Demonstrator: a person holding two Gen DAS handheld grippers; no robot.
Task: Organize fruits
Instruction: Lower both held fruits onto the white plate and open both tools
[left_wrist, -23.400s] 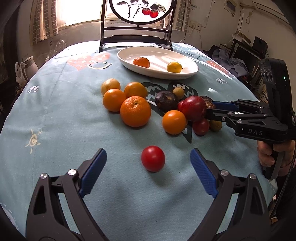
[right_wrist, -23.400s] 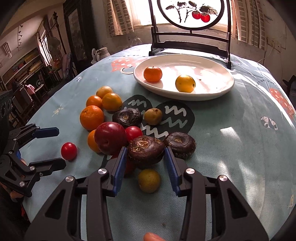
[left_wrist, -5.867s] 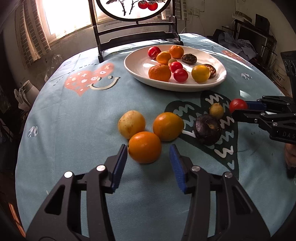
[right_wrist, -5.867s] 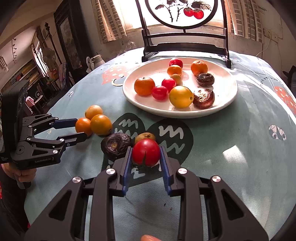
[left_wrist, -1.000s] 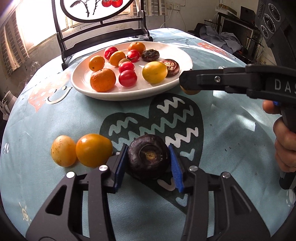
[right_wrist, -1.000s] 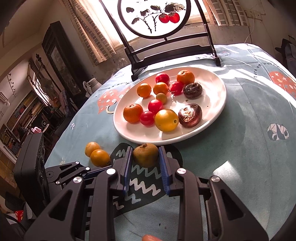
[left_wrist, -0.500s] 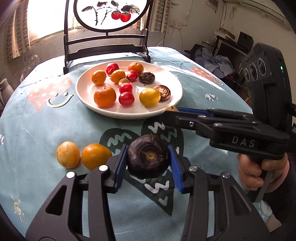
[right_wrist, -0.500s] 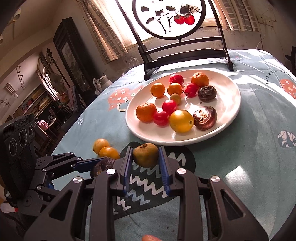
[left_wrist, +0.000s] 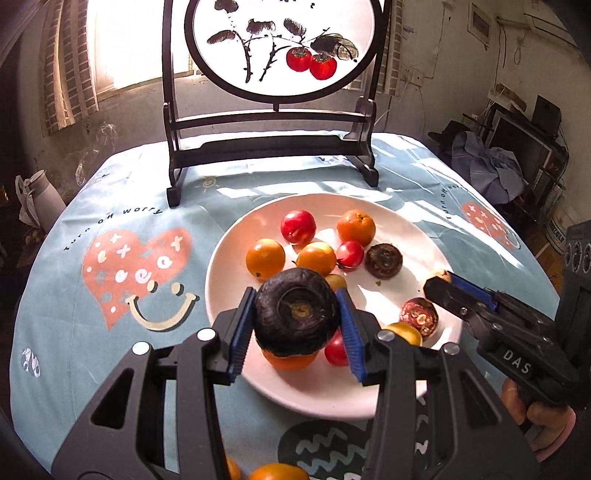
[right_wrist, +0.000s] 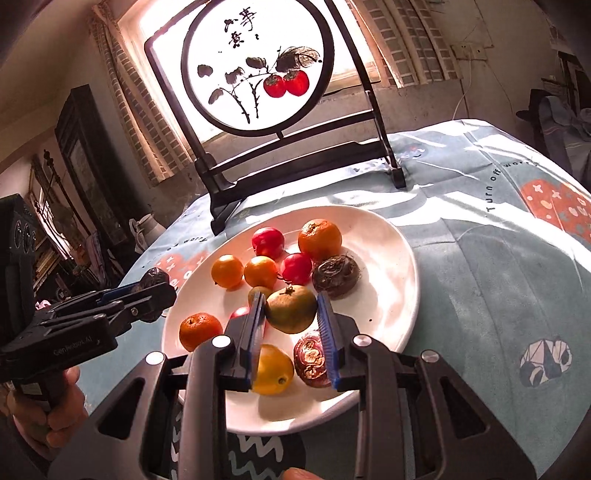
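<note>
Hovering over the white plate (left_wrist: 236, 373), both grippers were recorded loaded. The left gripper (left_wrist: 295, 325) was clenched on a dark purple fruit (left_wrist: 297, 310), held above the plate's 7 o'clock sector, directly over an orange and a small red fruit lying there. The right gripper (right_wrist: 290, 325) was clamped on a greenish-brown fruit (right_wrist: 290, 308), held above the plate's centre, just beside a dark wrinkled fruit (right_wrist: 335, 277) at 1 o'clock.

Risks judged from this position: the plate was crowded, so a fruit let go from height would likely strike those beneath and roll, possibly over the shallow rim onto the cloth. The dark purple fruit sat over a round orange, a poor landing spot. The two tools converged on one plate, the right fingers (left_wrist: 443, 291) seen at 3 o'clock in the left view; contact between tools was judged possible if both descended together. At least one orange fruit (left_wrist: 277, 472) was left off the plate at 6 o'clock, so the task was judged unfinished.

Surface: a worktop under a pale blue printed cloth (left_wrist: 110, 314), sunlit in patches. Room: a round painted screen (right_wrist: 258, 66) on a dark stand at 12 o'clock, a curtained window behind, cluttered furniture at the sides.
</note>
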